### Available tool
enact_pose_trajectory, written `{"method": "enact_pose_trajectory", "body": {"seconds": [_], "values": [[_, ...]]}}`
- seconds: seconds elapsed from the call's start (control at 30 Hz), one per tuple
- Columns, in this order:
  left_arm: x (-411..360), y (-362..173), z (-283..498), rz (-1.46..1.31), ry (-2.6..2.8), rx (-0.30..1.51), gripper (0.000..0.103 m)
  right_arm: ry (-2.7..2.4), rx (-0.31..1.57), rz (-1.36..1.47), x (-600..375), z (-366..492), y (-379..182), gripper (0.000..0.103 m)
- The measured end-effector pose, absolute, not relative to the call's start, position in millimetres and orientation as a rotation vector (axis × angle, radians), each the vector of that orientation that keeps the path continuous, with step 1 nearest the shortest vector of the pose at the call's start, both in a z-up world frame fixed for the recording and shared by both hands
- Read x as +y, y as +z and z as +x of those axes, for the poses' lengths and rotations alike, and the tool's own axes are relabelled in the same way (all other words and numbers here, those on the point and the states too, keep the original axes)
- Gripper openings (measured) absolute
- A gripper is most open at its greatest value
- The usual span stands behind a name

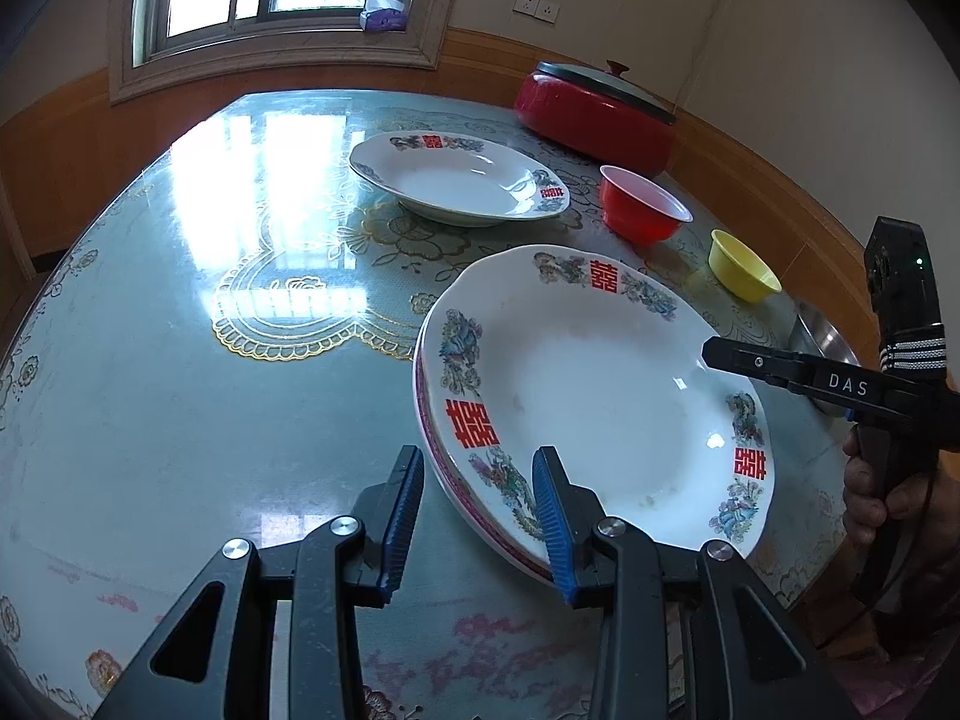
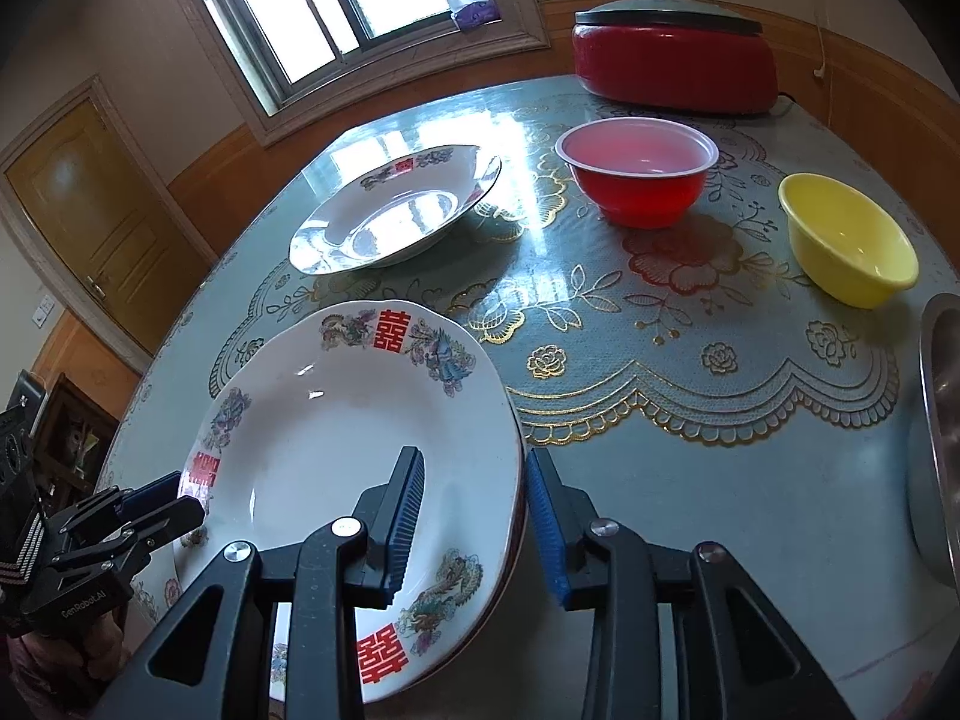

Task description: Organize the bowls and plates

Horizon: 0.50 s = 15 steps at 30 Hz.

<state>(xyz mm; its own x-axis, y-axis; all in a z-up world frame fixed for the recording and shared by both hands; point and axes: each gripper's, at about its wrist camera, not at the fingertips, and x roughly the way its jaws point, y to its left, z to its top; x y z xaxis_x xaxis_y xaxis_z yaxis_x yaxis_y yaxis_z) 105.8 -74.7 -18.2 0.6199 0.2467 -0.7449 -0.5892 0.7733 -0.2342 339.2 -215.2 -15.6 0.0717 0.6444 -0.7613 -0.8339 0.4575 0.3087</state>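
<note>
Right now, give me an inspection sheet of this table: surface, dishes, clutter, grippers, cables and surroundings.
Surface: round table under a glossy floral cover.
Job's things: top plate stacked on another plate; lone plate farther back; red bowl; yellow bowl; metal bowl at the edge.
Clutter: red lidded pot.
Grippers: left gripper and right gripper each straddle the stack's rim, pads not visibly pressing.
Cables: cord hanging down the wall near the pot.
Surroundings: window, door, wall sockets.
</note>
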Motion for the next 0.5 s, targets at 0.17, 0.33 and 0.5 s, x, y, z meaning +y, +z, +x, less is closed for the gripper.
{"method": "enact_pose_trajectory", "body": {"seconds": [0.17, 0.33, 0.5], "values": [[-67, -15, 106, -0.49, 0.534, 0.755, 0.037, 1.123, 0.994, -0.23, -213, 343, -13, 0.036], [-53, -6, 109, -0.465, 0.583, 0.744, 0.038, 1.138, 0.985, -0.205, -205, 352, -2, 0.04], [-34, -1, 115, -0.483, 0.645, 0.75, 0.039, 1.167, 1.017, -0.17, -188, 361, 2, 0.042]]}}
